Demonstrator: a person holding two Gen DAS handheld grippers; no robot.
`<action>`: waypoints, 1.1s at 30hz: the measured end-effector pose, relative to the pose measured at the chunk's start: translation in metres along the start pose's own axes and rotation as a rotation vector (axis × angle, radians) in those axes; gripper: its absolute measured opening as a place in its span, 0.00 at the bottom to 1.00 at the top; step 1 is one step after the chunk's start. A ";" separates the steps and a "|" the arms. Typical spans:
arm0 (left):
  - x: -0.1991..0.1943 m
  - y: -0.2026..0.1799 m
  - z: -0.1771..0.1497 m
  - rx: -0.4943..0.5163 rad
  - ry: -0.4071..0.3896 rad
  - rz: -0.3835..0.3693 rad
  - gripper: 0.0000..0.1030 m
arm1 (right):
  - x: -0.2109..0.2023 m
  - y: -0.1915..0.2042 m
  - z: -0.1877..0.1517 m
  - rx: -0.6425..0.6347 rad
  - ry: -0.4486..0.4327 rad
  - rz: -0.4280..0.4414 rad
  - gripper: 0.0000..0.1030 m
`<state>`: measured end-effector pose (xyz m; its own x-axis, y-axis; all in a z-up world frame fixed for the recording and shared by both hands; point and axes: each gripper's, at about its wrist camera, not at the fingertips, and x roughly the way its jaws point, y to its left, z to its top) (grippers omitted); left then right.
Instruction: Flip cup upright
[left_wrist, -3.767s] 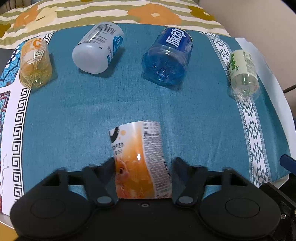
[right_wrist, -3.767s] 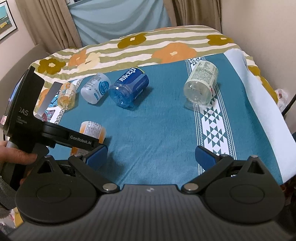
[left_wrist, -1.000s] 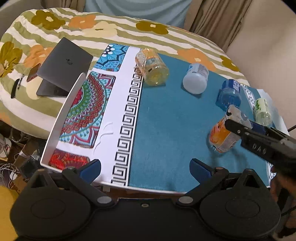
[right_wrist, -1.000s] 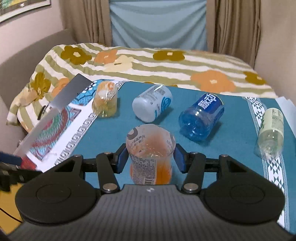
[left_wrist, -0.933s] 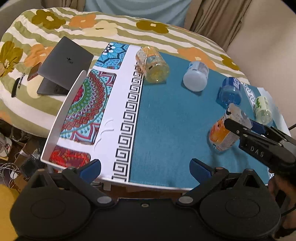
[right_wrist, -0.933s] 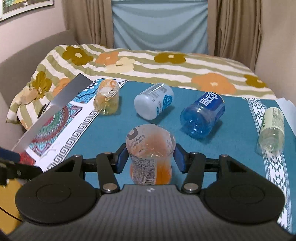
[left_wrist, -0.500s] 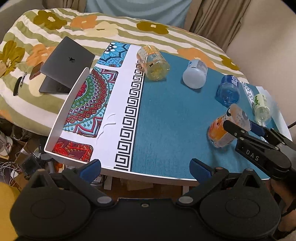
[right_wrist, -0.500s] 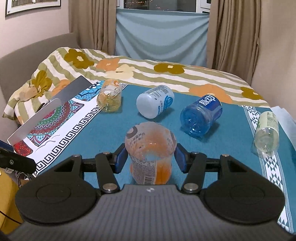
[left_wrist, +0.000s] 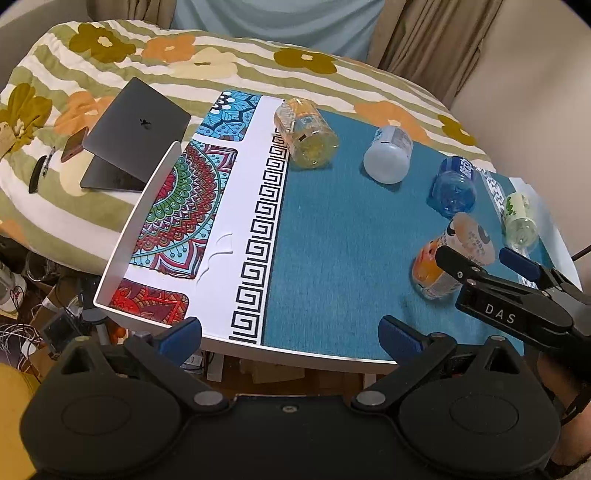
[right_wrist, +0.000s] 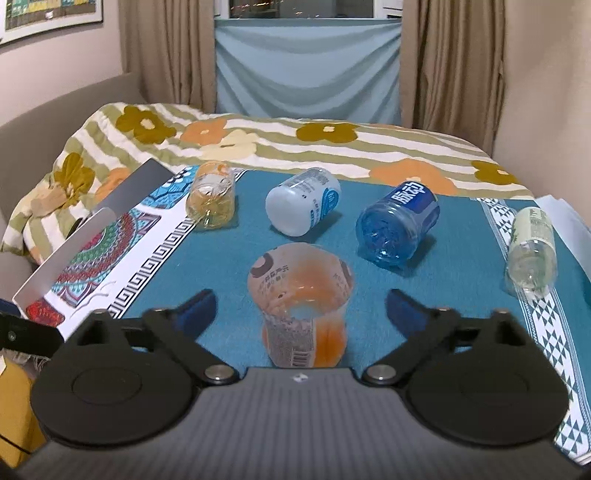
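Observation:
The orange-labelled cup (right_wrist: 301, 306) stands upright on the teal cloth, mouth up, between the fingers of my right gripper (right_wrist: 299, 308). The right jaws are spread wide and do not touch it. In the left wrist view the same cup (left_wrist: 448, 258) stands at the right, with the right gripper (left_wrist: 484, 258) around it. My left gripper (left_wrist: 290, 338) is open and empty, held off the table's near edge.
Several cut bottle cups lie on their sides farther back: a yellow one (right_wrist: 212, 199), a white one (right_wrist: 303, 205), a blue one (right_wrist: 397, 223) and a green-labelled one (right_wrist: 532, 254). A laptop (left_wrist: 129, 136) lies on the bed at the left. The table edge (left_wrist: 295, 350) is just ahead of the left gripper.
My right gripper was shut on the cup and has now opened, leaving the cup standing upright on the cloth. The left gripper stayed back at the table's edge.

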<state>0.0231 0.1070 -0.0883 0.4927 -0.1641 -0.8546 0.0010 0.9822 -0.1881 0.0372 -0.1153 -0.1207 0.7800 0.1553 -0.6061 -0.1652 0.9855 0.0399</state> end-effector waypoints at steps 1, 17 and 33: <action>-0.002 -0.001 0.001 0.003 0.000 -0.002 1.00 | -0.001 0.000 0.001 0.005 0.002 -0.011 1.00; -0.063 -0.075 0.027 0.139 -0.165 -0.010 1.00 | -0.101 -0.063 0.074 0.135 0.152 -0.161 1.00; -0.061 -0.113 0.008 0.239 -0.209 0.018 1.00 | -0.126 -0.090 0.047 0.147 0.259 -0.206 1.00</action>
<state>0.0003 0.0064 -0.0111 0.6629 -0.1489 -0.7338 0.1830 0.9825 -0.0340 -0.0176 -0.2200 -0.0103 0.6059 -0.0519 -0.7938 0.0826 0.9966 -0.0022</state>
